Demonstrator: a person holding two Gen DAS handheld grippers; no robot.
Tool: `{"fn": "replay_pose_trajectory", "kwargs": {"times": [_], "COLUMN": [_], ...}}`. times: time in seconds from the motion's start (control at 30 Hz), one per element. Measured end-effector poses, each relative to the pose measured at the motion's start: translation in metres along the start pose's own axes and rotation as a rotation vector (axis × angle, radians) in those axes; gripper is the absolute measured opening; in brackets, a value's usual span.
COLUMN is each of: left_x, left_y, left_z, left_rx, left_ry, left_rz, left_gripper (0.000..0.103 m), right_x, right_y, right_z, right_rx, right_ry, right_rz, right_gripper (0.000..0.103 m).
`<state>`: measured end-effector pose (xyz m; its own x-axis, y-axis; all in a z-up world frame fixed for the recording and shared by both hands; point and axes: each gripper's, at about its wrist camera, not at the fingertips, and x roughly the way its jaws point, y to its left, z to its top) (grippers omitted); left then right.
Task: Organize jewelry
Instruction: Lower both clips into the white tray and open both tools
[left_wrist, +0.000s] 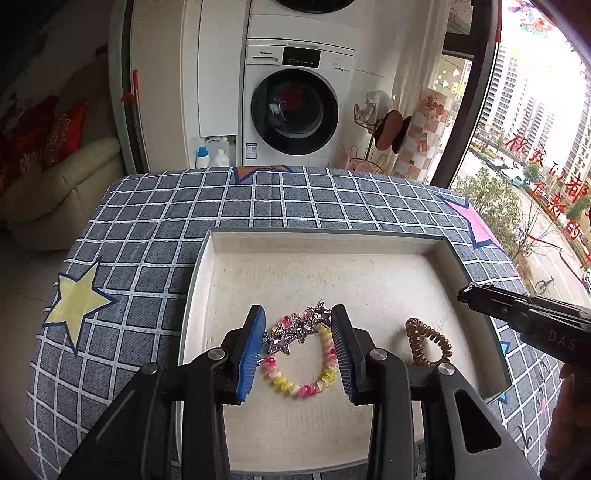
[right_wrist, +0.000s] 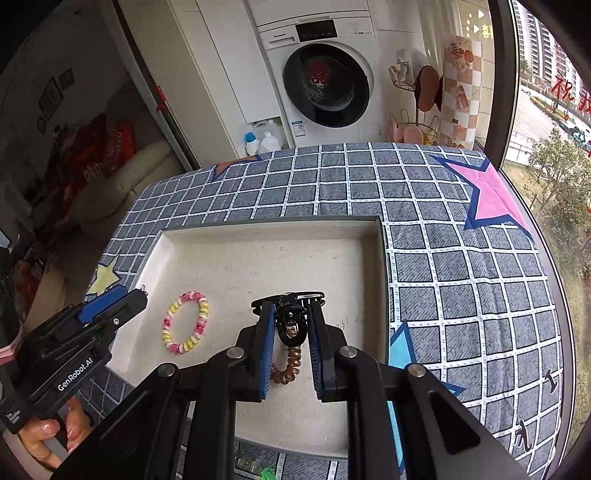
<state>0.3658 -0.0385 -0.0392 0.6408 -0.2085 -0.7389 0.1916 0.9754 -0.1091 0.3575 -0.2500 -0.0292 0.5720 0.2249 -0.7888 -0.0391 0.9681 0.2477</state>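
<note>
light: bright daylight from window (left_wrist: 535, 129) | glare: outside overexposed | edges: fisheye-bent, dark corners

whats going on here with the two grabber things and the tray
A person is sorting jewelry into a shallow white tray on a checked tablecloth. The left gripper holds a star-studded hair clip over a pink and yellow bead bracelet lying in the tray. The right gripper grips a black claw clip above a brown spiral hair tie.

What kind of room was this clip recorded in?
Probably a home laundry nook or enclosed balcony: a front-loading washing machine, detergent bottles beside it, and a big window overlooking apartment towers.
</note>
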Motion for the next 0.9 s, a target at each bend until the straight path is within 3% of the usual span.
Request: {"fn": "replay_pose_trajectory", "kwargs": {"times": [0.37, 0.6, 0.63, 0.67, 0.73, 0.9], "left_x": [0.042, 0.052, 0.053, 0.053, 0.051, 0.042], "left_y": [-0.005, -0.003, -0.002, -0.002, -0.003, -0.005], "left_z": [-0.010, -0.016, -0.017, -0.017, -0.018, -0.015], "left_rx": [0.015, 0.014, 0.017, 0.021, 0.032, 0.041], "left_ry": [0.060, 0.088, 0.091, 0.086, 0.077, 0.063], "left_rz": [0.060, 0.106, 0.113, 0.125, 0.143, 0.146], "left_gripper": [0.050, 0.050, 0.053, 0.062, 0.065, 0.065], "right_x": [0.047, 0.055, 0.056, 0.057, 0.057, 0.054], "right_y": [-0.011, -0.010, -0.009, -0.007, -0.005, -0.007], "right_z": [-0.010, -0.015, -0.016, -0.017, -0.018, -0.016], "right_rx": [0.022, 0.010, 0.010, 0.006, -0.009, 0.033], "right_ry": [0.035, 0.051, 0.057, 0.059, 0.053, 0.054], "right_rz": [-0.038, -0.047, -0.047, -0.050, -0.063, -0.027], "right_gripper": [0.019, 0.020, 0.020, 0.020, 0.020, 0.033]}}
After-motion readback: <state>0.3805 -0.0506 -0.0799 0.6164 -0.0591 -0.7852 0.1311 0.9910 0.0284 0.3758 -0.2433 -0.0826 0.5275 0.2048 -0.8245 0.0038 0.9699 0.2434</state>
